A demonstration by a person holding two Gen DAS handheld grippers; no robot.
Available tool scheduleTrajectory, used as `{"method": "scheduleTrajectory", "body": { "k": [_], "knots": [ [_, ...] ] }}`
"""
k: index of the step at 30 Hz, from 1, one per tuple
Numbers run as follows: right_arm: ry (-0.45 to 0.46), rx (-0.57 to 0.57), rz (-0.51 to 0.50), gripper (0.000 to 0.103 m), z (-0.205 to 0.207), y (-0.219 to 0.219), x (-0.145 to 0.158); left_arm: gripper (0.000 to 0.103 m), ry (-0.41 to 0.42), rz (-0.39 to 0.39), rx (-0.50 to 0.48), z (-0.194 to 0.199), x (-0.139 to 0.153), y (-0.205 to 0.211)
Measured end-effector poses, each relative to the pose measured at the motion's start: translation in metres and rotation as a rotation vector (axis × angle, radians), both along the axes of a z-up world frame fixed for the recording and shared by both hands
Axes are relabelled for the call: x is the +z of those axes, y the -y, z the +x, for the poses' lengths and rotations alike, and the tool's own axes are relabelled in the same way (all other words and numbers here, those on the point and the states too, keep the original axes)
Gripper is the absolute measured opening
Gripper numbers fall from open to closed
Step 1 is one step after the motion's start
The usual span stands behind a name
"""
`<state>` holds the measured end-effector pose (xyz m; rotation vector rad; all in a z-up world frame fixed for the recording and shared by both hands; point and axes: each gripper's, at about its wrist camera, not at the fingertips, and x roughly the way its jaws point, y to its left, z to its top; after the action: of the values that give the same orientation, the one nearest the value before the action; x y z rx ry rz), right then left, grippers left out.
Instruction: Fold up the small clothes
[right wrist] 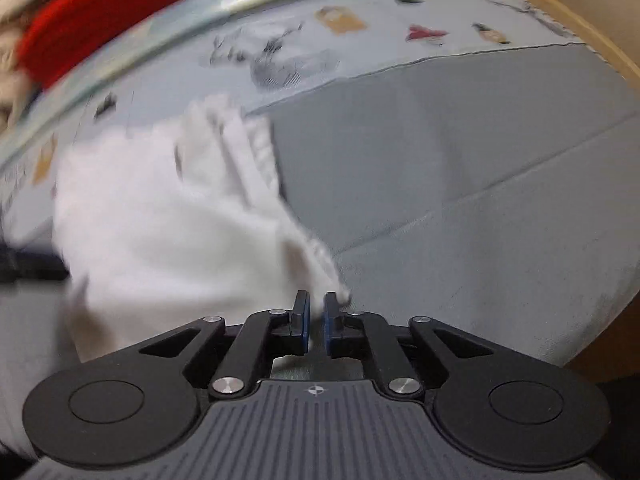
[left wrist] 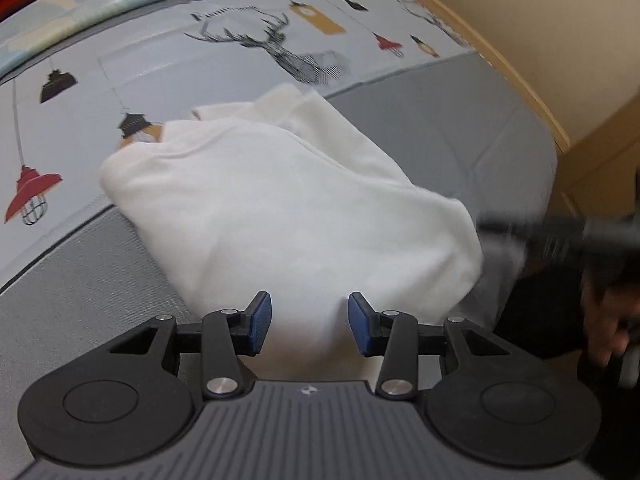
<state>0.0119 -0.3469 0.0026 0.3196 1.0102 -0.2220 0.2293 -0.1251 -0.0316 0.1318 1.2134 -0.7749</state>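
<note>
Grey bedding (left wrist: 460, 128) printed with a deer and lamps is filling both views, and one white garment (left wrist: 280, 208) is lying across the middle of the left wrist picture and the left half of the right wrist picture. One left gripper (left wrist: 310, 322) is hovering half-wide over the near hem with nothing pinched, while one right gripper (right wrist: 317, 320) is standing nearly closed at the garment's lower right corner, probably nipping it, though blur is hiding the contact. For a clean fold, both should be gripping matching corners and carrying them evenly toward the far edge.
</note>
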Motion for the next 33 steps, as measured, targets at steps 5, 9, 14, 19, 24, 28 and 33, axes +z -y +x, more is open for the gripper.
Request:
{"method": "scheduleTrajectory", "body": {
  "k": [5, 9, 14, 19, 24, 28, 33],
  "knots": [
    [0.251, 0.078, 0.065, 0.038, 0.024, 0.016, 0.045, 0.046, -0.013, 0.095, -0.009, -0.004, -0.029, 0.003],
    [0.240, 0.252, 0.156, 0.043, 0.078, 0.021, 0.051, 0.046, -0.023, 0.062, 0.020, 0.000, -0.025, -0.002],
    [0.158, 0.349, 0.167, 0.047, 0.143, 0.007, 0.022, 0.046, -0.021, 0.064, 0.019, -0.001, -0.024, -0.007],
    [0.103, 0.355, 0.183, 0.004, 0.162, -0.001, -0.010, 0.046, -0.033, 0.057, 0.021, -0.001, -0.023, -0.011],
    [0.324, 0.227, 0.287, 0.003, 0.149, 0.024, 0.010, 0.046, -0.037, 0.039, 0.008, -0.001, -0.022, -0.014],
    [0.232, 0.165, 0.160, 0.005, 0.161, 0.027, -0.005, 0.046, -0.034, 0.034, 0.015, 0.000, -0.019, -0.013],
    [0.259, 0.104, 0.121, 0.009, 0.147, 0.044, 0.008, 0.046, -0.017, -0.041, 0.070, 0.008, -0.006, -0.023]
  ]
}}
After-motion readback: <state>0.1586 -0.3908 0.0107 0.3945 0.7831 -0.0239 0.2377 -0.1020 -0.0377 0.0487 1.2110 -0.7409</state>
